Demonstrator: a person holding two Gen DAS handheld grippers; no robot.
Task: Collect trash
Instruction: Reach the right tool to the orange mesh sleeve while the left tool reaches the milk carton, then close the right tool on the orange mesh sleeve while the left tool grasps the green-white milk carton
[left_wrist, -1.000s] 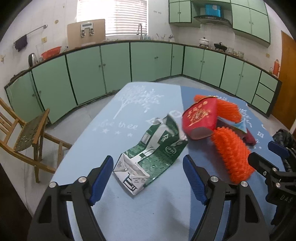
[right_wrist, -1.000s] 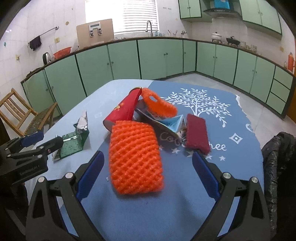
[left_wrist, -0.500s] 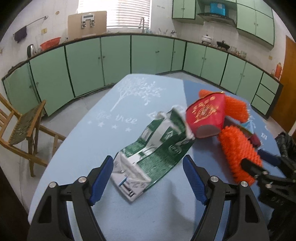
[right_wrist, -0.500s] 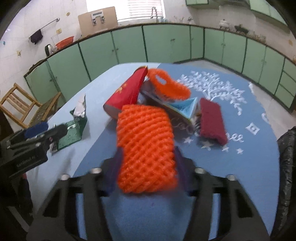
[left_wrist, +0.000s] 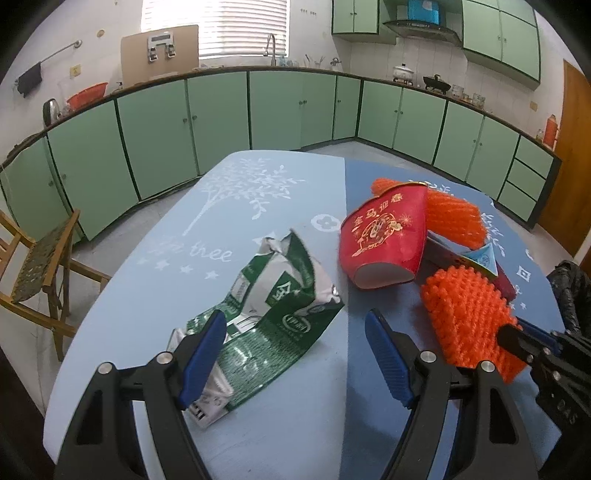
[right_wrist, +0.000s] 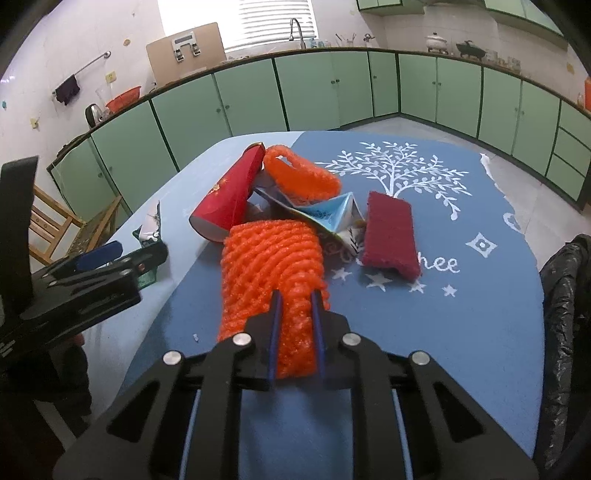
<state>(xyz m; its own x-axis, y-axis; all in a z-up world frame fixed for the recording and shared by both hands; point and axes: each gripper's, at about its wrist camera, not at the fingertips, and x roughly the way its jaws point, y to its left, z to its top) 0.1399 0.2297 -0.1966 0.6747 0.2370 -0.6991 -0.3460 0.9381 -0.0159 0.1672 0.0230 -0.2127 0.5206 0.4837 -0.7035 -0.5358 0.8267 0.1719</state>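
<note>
- Left tongs (left_wrist: 295, 345) are standing wide open in the left wrist view, with the blue fingers (left_wrist: 202, 356) on each side of a squashed green and white carton (left_wrist: 258, 325) that is lying flat on the table (left_wrist: 155, 288).
- White words on the light blue cloth are reading "tree", and a white tree picture is showing past them.
- Gold writing is shining on a red paper cup (left_wrist: 384, 240) lying on its side beside the carton; I cannot read it.
- Green cupboards (left_wrist: 221, 118) are running round the kitchen, and a wooden chair (left_wrist: 40, 266) is sitting by the table on the left.
- Right tongs (right_wrist: 295, 299) are pinching narrow on one end of an orange foam net (right_wrist: 271, 258) in the right wrist view.
- Another orange net (right_wrist: 301, 177), the red cup (right_wrist: 227, 199), a crumpled blue wrapper (right_wrist: 332, 214) and a dark red pad (right_wrist: 389, 232) are piling up behind it.
- White letters "hee" are peeking out beside the pad; the rest is hidden.
- Something black and crinkly, a bag (right_wrist: 565, 295), is getting cut off at the right edge.
</note>
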